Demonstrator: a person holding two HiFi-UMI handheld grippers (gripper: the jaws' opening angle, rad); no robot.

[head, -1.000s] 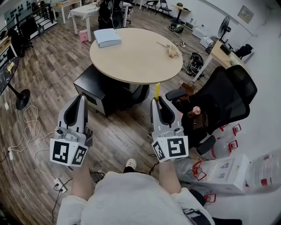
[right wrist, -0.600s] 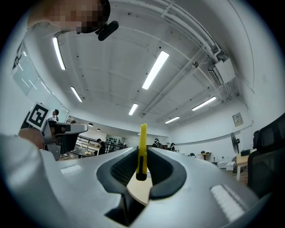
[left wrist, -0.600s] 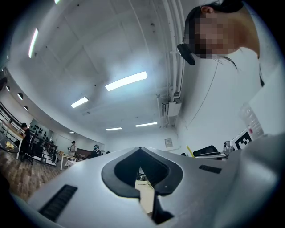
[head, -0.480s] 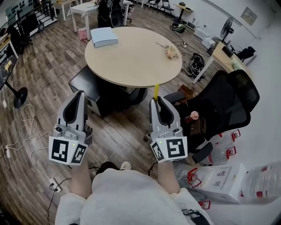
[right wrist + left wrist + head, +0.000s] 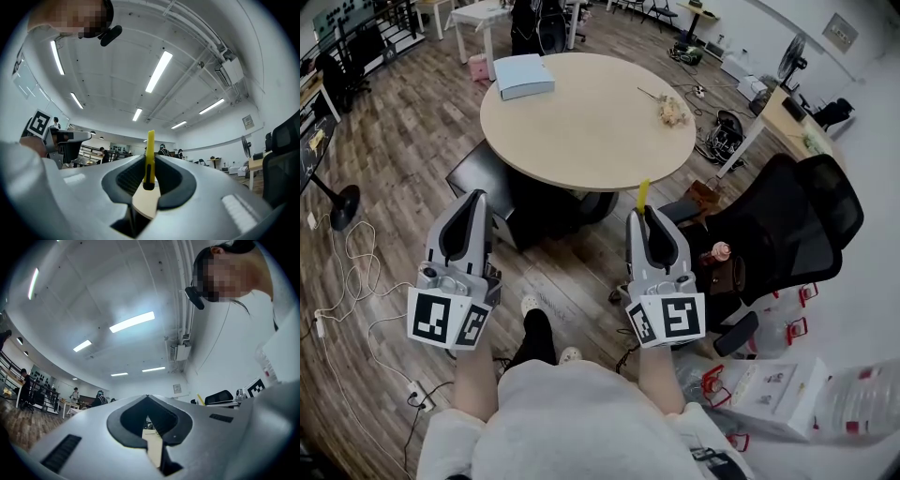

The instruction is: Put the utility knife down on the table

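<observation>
Jaws of right gripper (image 5: 642, 216) clamped on utility knife (image 5: 643, 191), left gripper (image 5: 476, 199) jaws closed empty, table (image 5: 581, 112) nearer.

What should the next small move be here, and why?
Probably carry the right gripper forward until it is over the round table, then lower it. Its jaws are shut on the yellow utility knife, which appears to sit at or just short of the table's near edge, not over the top. The left gripper is shut with nothing in it, so it can wait.
</observation>
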